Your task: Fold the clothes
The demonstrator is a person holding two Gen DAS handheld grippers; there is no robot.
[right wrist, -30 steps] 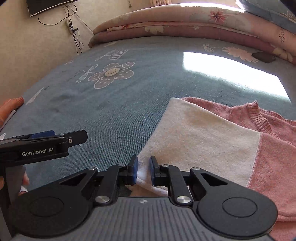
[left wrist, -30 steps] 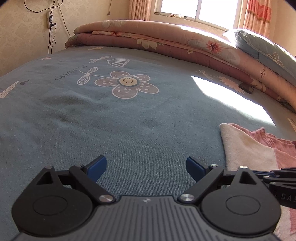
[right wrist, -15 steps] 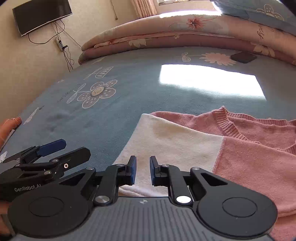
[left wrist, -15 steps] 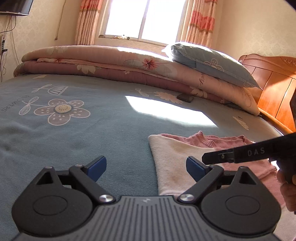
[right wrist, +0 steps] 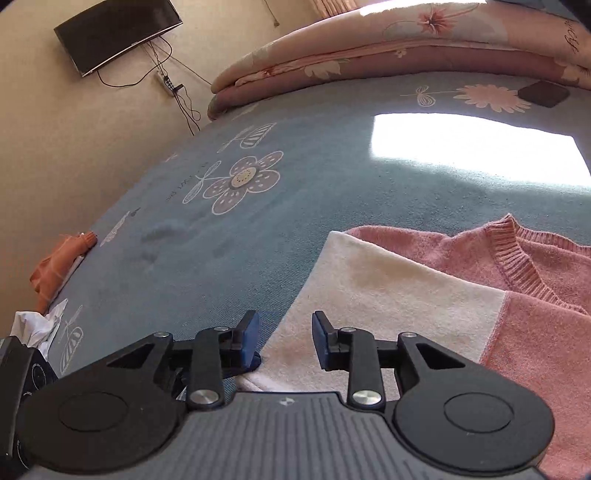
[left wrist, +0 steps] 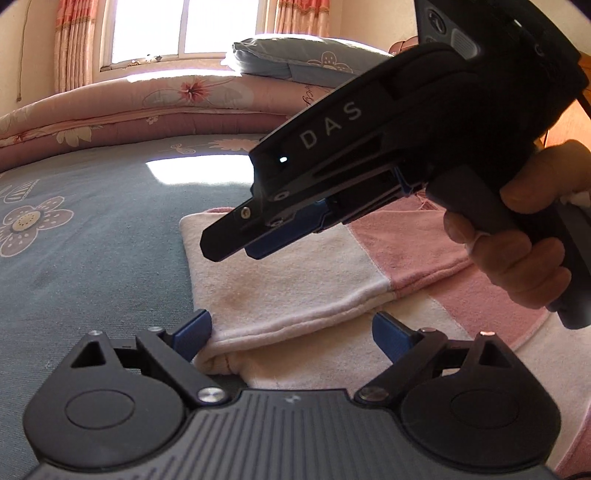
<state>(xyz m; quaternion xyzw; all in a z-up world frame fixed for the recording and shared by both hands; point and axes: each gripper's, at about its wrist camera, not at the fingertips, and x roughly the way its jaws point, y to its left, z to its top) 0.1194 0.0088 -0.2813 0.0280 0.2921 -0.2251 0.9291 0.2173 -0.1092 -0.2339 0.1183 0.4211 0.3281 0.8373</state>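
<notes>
Pink-and-cream sweater, blue-grey bedspread with flower print, pink floral quilt, blue-padded black tongs

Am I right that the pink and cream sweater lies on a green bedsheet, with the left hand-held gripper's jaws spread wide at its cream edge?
Not quite: the bedsheet is blue with a flower print, not green, as the right wrist view shows. The rest holds: the pink and cream sweater lies on it, and the left hand-held gripper has its jaws spread wide at the cream edge.

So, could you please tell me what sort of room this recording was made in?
Almost certainly a home bedroom: a bed with a blue flowered bedspread, a folded floral quilt with a pillow on top, and a wall-mounted television.
</notes>
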